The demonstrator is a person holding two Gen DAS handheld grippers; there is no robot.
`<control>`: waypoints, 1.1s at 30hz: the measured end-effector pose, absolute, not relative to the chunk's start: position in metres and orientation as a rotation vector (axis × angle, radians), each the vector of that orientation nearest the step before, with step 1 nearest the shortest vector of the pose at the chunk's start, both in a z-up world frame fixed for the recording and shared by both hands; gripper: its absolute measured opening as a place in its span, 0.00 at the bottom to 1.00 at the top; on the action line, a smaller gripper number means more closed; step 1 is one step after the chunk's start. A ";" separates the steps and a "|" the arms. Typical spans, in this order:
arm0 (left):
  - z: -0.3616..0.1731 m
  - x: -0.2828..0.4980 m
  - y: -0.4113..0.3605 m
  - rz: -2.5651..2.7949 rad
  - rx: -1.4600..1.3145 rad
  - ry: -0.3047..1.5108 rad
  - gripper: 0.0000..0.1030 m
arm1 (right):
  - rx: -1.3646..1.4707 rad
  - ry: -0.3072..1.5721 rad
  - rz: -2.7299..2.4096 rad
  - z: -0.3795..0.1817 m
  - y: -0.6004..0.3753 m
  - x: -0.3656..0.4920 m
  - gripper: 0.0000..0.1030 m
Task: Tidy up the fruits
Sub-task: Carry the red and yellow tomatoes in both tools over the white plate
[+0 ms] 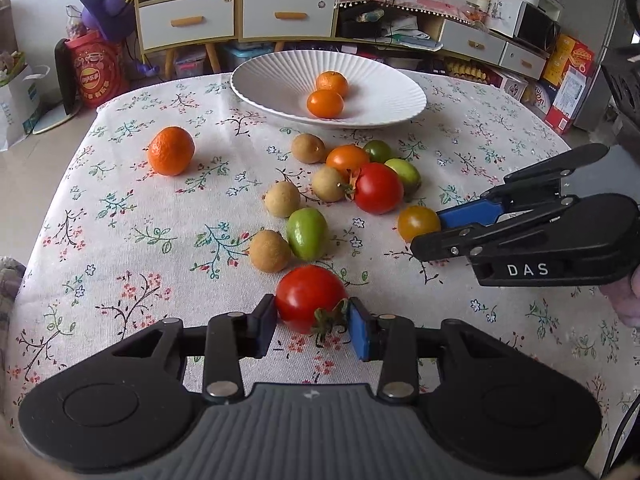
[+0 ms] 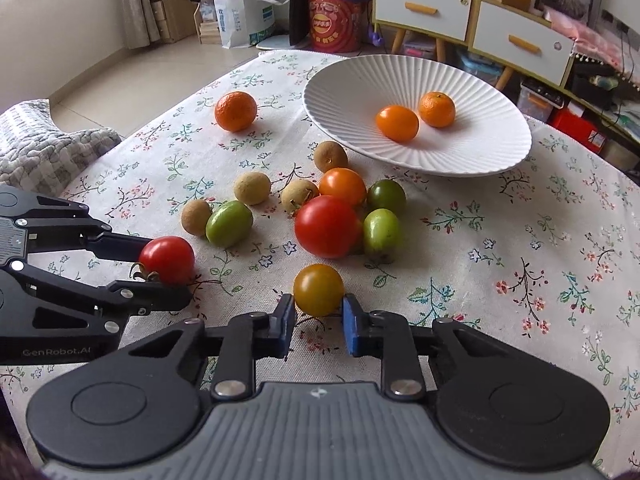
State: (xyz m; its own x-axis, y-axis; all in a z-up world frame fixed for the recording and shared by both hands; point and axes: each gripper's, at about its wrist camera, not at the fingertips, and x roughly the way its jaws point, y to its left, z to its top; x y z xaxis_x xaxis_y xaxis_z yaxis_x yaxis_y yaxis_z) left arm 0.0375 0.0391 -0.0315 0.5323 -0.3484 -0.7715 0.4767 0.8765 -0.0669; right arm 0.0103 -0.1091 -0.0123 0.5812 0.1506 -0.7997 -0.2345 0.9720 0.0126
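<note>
Floral cloth (image 2: 500, 248) covers the table, bare toward its right edge and in front of the white ribbed bowl (image 2: 344, 92), which holds two orange fruits near the far edge. The left gripper (image 1: 312, 314) is clamped on a red tomato (image 1: 308, 300) resting on the cloth. The right gripper (image 2: 319, 312) is closed on a yellow-orange tomato (image 2: 318, 289) beside the fruit cluster. Both grippers angle downward, near each other
</note>
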 end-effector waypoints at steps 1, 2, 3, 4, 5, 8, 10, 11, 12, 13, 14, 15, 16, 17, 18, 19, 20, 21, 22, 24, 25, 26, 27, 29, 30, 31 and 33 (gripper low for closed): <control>-0.030 0.037 0.039 -0.498 0.156 0.876 0.33 | -0.094 0.919 0.227 -0.011 -0.110 0.009 0.22; -0.028 0.037 0.039 -0.502 0.152 0.869 0.33 | -0.090 0.915 0.228 -0.010 -0.112 0.008 0.21; -0.027 0.037 0.039 -0.505 0.150 0.863 0.33 | -0.086 0.910 0.229 -0.009 -0.114 0.007 0.21; -0.025 0.036 0.038 -0.507 0.149 0.859 0.33 | -0.082 0.907 0.228 -0.008 -0.115 0.007 0.21; -0.024 0.036 0.037 -0.508 0.147 0.855 0.33 | -0.078 0.904 0.227 -0.007 -0.117 0.006 0.20; -0.021 0.036 0.036 -0.510 0.142 0.849 0.33 | -0.067 0.896 0.230 -0.005 -0.122 0.004 0.18; -0.019 0.036 0.036 -0.511 0.139 0.845 0.33 | -0.057 0.896 0.229 -0.005 -0.125 0.005 0.18; -0.019 0.037 0.035 -0.511 0.140 0.844 0.33 | -0.051 0.897 0.227 -0.006 -0.125 0.005 0.17; -0.019 0.037 0.034 -0.511 0.141 0.843 0.33 | -0.047 0.898 0.227 -0.006 -0.125 0.005 0.17; -0.019 0.037 0.034 -0.510 0.142 0.845 0.33 | -0.046 0.897 0.229 -0.007 -0.125 0.006 0.17; -0.020 0.037 0.033 -0.510 0.144 0.849 0.33 | -0.046 0.897 0.229 -0.007 -0.125 0.006 0.18; -0.022 0.037 0.033 -0.509 0.147 0.853 0.33 | -0.046 0.903 0.230 -0.008 -0.124 0.006 0.23; -0.023 0.037 0.032 -0.507 0.151 0.858 0.33 | -0.042 0.913 0.231 -0.009 -0.124 0.008 0.26; -0.024 0.038 0.033 -0.505 0.154 0.863 0.33 | -0.035 0.920 0.232 -0.010 -0.123 0.008 0.29; -0.025 0.038 0.033 -0.505 0.155 0.867 0.33 | -0.031 0.928 0.232 -0.011 -0.123 0.010 0.30; -0.026 0.038 0.033 -0.505 0.156 0.870 0.33 | -0.031 0.942 0.234 -0.013 -0.122 0.011 0.30; -0.026 0.038 0.033 -0.505 0.157 0.871 0.33 | -0.031 0.952 0.235 -0.014 -0.121 0.011 0.30; -0.026 0.038 0.033 -0.505 0.157 0.871 0.33 | -0.031 0.958 0.234 -0.016 -0.120 0.012 0.30; -0.026 0.038 0.033 -0.505 0.158 0.871 0.33 | -0.032 0.962 0.232 -0.017 -0.119 0.013 0.30; -0.026 0.037 0.034 -0.505 0.158 0.871 0.33 | -0.036 0.964 0.229 -0.019 -0.116 0.014 0.30; -0.027 0.037 0.034 -0.506 0.159 0.873 0.33 | -0.041 0.960 0.228 -0.020 -0.116 0.014 0.30; -0.027 0.037 0.034 -0.506 0.161 0.875 0.33 | -0.044 0.957 0.228 -0.020 -0.115 0.014 0.30; -0.027 0.037 0.034 -0.506 0.162 0.877 0.33 | -0.044 0.955 0.226 -0.019 -0.115 0.015 0.30; -0.028 0.037 0.033 -0.507 0.165 0.882 0.33 | -0.039 0.953 0.223 -0.019 -0.115 0.016 0.30; -0.028 0.037 0.033 -0.507 0.166 0.883 0.33 | -0.037 0.952 0.221 -0.019 -0.115 0.016 0.30; -0.028 0.037 0.033 -0.508 0.168 0.883 0.33 | -0.038 0.951 0.221 -0.019 -0.114 0.017 0.30; -0.028 0.036 0.033 -0.508 0.169 0.882 0.33 | -0.041 0.950 0.223 -0.019 -0.114 0.017 0.30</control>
